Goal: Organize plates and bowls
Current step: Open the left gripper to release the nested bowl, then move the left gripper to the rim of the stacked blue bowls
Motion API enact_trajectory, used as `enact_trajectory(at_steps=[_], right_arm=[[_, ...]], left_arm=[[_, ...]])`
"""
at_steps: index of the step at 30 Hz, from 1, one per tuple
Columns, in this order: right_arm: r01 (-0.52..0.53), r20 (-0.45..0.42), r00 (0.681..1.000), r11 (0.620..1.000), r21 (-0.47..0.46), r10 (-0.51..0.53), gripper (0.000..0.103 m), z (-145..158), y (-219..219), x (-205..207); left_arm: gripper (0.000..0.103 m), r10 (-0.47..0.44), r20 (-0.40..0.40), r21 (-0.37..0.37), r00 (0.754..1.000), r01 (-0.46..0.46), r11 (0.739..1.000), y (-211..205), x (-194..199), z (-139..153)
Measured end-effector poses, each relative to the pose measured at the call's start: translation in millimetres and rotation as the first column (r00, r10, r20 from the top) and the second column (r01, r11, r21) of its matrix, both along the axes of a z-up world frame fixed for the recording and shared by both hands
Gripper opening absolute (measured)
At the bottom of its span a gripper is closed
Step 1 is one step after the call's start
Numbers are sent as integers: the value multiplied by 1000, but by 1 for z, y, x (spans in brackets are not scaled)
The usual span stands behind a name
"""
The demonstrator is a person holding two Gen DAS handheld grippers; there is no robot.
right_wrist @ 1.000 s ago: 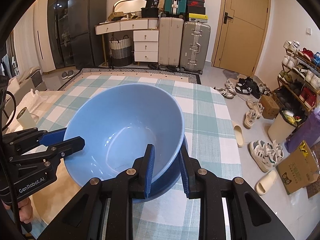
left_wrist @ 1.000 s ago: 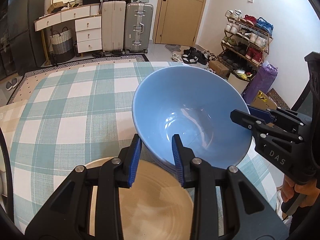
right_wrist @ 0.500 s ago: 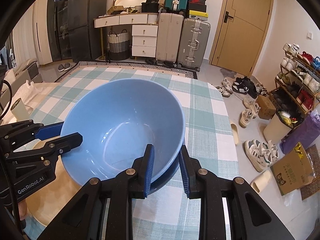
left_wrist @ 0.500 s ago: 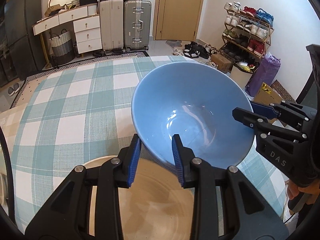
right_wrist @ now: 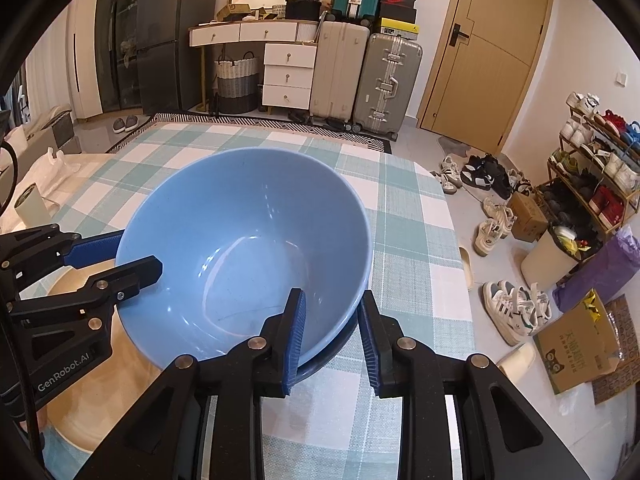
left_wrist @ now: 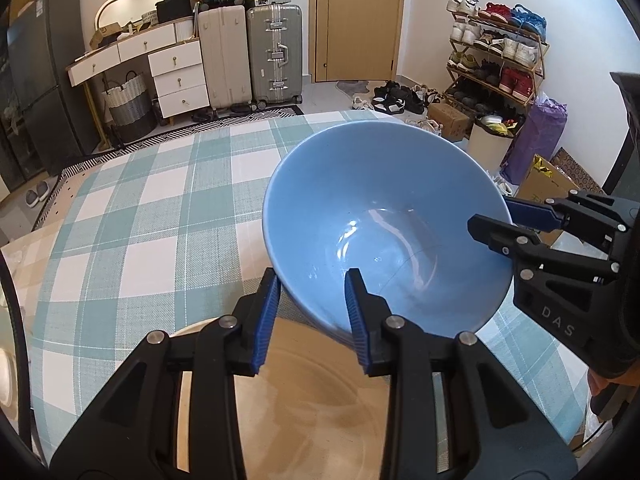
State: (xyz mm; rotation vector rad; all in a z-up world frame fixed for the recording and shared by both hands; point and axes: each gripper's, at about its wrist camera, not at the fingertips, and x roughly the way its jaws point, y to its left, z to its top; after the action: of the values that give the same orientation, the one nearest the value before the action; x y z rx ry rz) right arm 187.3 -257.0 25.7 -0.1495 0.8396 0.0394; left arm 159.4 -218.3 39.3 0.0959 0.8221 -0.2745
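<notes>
A light blue bowl [left_wrist: 380, 208] [right_wrist: 240, 220] is nested in a darker blue bowl [right_wrist: 340, 346] on the checked tablecloth [left_wrist: 160, 220]. My left gripper [left_wrist: 312, 280] [right_wrist: 140, 252] straddles the near-left rim, one pad outside and one inside. Its jaws are opening slightly, though the pads still look to touch the wall. My right gripper [right_wrist: 332, 296] [left_wrist: 490, 216] is shut on the opposite rim, across both bowls. A tan plate [left_wrist: 304, 400] [right_wrist: 88, 360] lies under the left gripper, partly beneath the bowls' left side.
The table's right edge [right_wrist: 448, 216] drops to a floor strewn with shoes [right_wrist: 516, 308] and boxes. A pale cup [right_wrist: 30, 204] stands at the far left. Suitcases [left_wrist: 272, 56] and drawers line the back wall. A hand [left_wrist: 608, 380] holds the right gripper.
The left gripper and the bowl have sunk a little toward the table. Both grippers keep their places on the rim.
</notes>
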Motion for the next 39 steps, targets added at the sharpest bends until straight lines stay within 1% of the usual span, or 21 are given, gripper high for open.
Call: enact_trajectory(at_steps=[3,8,12,14,15,17,18,19,20,22,23,25,27,30,32,33,34,36,39], right_arm=[[0,-1,1000,1000,-3,0,26,-1,0,0],[2,-1,1000,1000,-2,-2,29,-1,0,0],[-6,16,1000,1000,-7,6,35,2,1,-3],[-13,21,1000,1000,-4,13,43,5,1,-4],[-16,26,1000,1000,-3,16,48,6,2,-5],[-20,28,999,1000,-1,20,53,8,2,-5],[-20,28,999,1000,0,20,58,9,2,-5],[-21,30,999,1000,2,21,66,9,2,-6],[-21,33,999,1000,5,20,69,10,2,-5],[-21,37,999,1000,14,20,78,12,1,-6],[-18,39,999,1000,16,18,79,13,0,-7],[-8,44,999,1000,14,7,84,15,-1,-7],[2,50,999,1000,16,-3,86,17,-2,-8],[11,55,998,1000,26,-13,90,19,-6,-8],[14,63,998,999,39,-16,93,21,-9,-10],[17,66,998,999,46,-20,94,22,-10,-10],[20,69,997,998,54,-23,97,24,-11,-10],[21,79,997,997,78,-28,99,26,-14,-11],[35,109,993,994,106,-46,99,30,-18,-11]], left_arm=[[32,-5,-2,1,1000,5,1000,0,0,0],[33,-11,-24,-30,1000,10,1000,4,4,0],[35,-19,-28,-41,999,18,999,8,7,-1],[37,-24,-30,-43,999,23,999,8,8,-1],[39,-27,-29,-45,999,26,999,9,8,-1],[46,-31,-26,-49,999,30,998,9,7,0],[50,-33,-23,-53,999,31,998,10,6,1],[54,-33,-19,-57,999,32,998,10,6,1],[57,-33,-16,-60,999,32,998,11,6,2],[71,-30,-11,-65,999,29,997,13,4,4],[74,-28,-8,-72,1000,27,997,14,4,6],[75,-28,-2,-83,1000,28,996,17,3,9],[78,-24,-6,-86,1000,24,996,20,4,10],[80,-18,0,-86,1000,18,996,23,3,12],[84,-22,-1,-99,1000,22,995,26,3,14],[91,-18,-1,-104,1000,18,994,28,4,15],[102,-13,0,-112,1000,13,994,30,4,15],[101,-2,10,-127,1000,3,992,35,4,17],[101,0,7,-126,1000,1,992,38,4,19]])
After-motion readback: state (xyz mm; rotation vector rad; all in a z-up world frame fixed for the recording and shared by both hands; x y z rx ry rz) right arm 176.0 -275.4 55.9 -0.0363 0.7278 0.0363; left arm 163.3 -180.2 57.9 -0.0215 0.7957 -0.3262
